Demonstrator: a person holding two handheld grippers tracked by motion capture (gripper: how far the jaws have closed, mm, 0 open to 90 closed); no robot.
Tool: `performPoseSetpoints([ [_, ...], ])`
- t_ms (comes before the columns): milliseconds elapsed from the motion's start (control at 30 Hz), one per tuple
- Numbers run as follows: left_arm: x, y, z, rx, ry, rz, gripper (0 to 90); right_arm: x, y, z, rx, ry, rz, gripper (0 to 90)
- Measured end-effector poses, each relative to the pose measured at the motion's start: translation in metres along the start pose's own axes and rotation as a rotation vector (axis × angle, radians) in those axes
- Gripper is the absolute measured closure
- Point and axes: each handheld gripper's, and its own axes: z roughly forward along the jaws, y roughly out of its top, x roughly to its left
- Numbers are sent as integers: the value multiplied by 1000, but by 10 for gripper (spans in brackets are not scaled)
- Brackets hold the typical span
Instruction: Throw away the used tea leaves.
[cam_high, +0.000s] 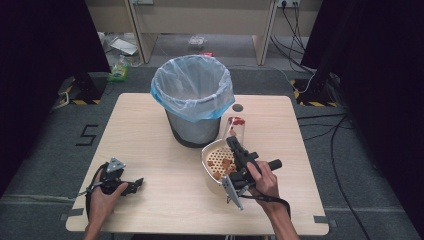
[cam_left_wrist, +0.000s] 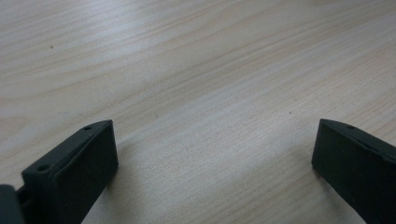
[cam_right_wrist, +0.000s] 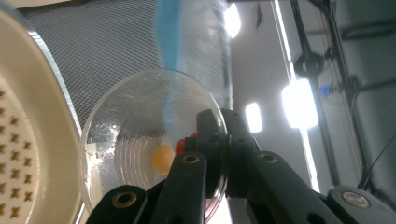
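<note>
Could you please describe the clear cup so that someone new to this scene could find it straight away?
Start at the mesh bin with the blue-rimmed liner in the middle of the table. Just to its right, beside the cream perforated strainer, the right tongs pinch the cup by its rim. It alone is see-through, with red bits inside.

One wooden desk (cam_high: 150, 150) carries everything. On it stands one mesh waste bin (cam_high: 194, 127), lined with one pale blue plastic bag (cam_high: 192, 87). Beside the bin there is one clear plastic cup (cam_high: 236, 127) and one cream perforated strainer (cam_high: 214, 155). A few small brown pieces (cam_high: 224, 165) lie in the strainer; their exact number is too small to tell. Two claws are present, one per hand: the left claw (cam_high: 135, 185) and the right claw (cam_high: 235, 145). Two hands hold them.
</note>
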Motion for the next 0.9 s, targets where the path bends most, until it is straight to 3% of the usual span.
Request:
performPoseSetpoints([
  [133, 0, 0, 0, 0, 0, -1, 0, 1, 2, -2, -17, -36, -23, 876],
  [200, 0, 0, 0, 0, 0, 0, 0, 1, 1, 0, -14, -42, -3, 877],
  [233, 0, 0, 0, -1, -1, 0, 0, 2, 1, 1, -25, -52, -23, 877],
  [300, 0, 0, 0, 0, 0, 0, 0, 8, -1, 2, -3, -30, -24, 877],
  [333, 0, 0, 0, 0, 0, 0, 0, 6, 3, -1, -38, -54, -47, 878],
  [367, 0, 0, 0, 0, 0, 0, 0, 4, 3, 3, -24, -34, -69, 876],
  [400, 0, 0, 0, 0, 0, 0, 0, 8, 1, 4, 3, -25, -41, 877],
  [433, 0, 0, 0, 0, 0, 0, 0, 5, 2, 2, -19, -40, -72, 877],
  [600, 0, 0, 0, -1, 1, 0, 0, 2, 1, 6, 20, -8, -10, 875],
  [633, 0, 0, 0, -1, 0, -2, 0, 0, 0, 7, 28, 4, 15, 875],
  [733, 0, 0, 0, 0, -1, 1, 0, -10, -10, 13, 85, 62, 209, 871],
  [767, 0, 0, 0, 1, 0, 1, 0, -16, -15, 14, 96, 73, 318, 871],
  [900, 0, 0, 0, 1, 0, 1, 0, -28, -33, 20, 138, 139, 600, 868],
])
